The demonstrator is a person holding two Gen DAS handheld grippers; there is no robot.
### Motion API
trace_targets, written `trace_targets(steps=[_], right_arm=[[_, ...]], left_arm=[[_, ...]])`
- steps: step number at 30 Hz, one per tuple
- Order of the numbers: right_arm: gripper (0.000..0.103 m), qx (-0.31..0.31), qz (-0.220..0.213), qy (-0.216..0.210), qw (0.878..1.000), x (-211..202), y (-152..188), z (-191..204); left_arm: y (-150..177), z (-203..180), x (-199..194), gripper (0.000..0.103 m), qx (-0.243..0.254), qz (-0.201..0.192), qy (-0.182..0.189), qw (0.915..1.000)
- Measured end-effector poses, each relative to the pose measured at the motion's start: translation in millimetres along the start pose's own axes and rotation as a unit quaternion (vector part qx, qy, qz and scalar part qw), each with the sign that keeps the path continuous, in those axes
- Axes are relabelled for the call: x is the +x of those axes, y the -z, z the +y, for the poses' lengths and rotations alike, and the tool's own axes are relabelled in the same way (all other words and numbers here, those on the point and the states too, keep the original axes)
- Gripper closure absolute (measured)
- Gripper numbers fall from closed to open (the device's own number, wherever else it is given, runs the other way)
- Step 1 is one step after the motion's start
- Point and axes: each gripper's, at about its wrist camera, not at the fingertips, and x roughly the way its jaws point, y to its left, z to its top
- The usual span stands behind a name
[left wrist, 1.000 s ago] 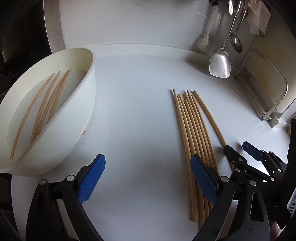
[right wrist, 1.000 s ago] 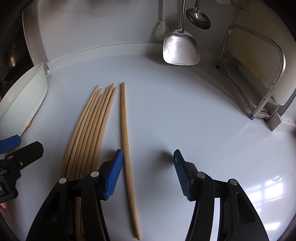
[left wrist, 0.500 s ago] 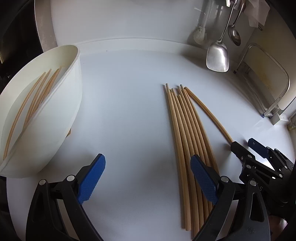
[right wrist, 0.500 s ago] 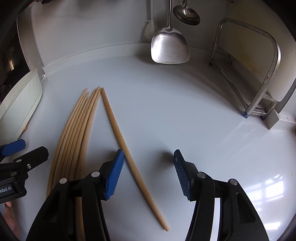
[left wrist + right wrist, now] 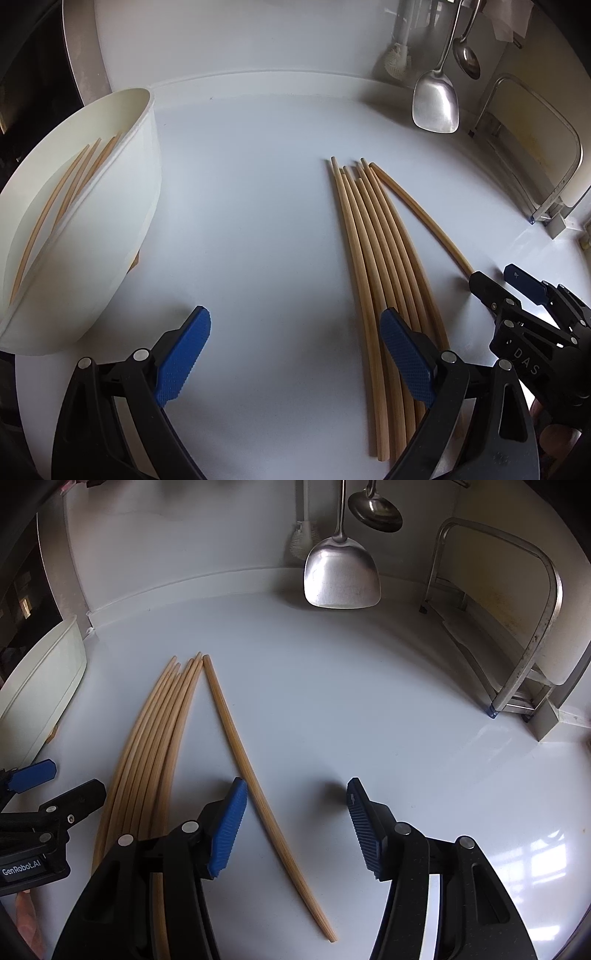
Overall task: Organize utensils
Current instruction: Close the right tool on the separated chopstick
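You're hovering the R gripper point(image 5: 295, 823), jaws open, w/ the stray chopstick point(image 5: 255, 771) lying on the table point(image 5: 369, 709) running lengthwise between them, nearer the L jaw.

White counter point(image 5: 258, 221): chopstick bundle point(image 5: 373, 236), one stray chopstick point(image 5: 255, 771) beside, white tub point(image 5: 110, 221) left

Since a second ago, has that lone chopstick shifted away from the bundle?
Yes. The lone chopstick has swung its near end rightward from the bundle; its far tip stays beside them.
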Motion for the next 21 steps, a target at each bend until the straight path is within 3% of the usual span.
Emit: trace_targets(steps=[21], right_arm=[[0.048,-0.022,-0.005,-0.009,1.0,3,-1,0]], left_arm=[[-8,7,17,0.007,-0.001,0.01,-0.03,0.9995]])
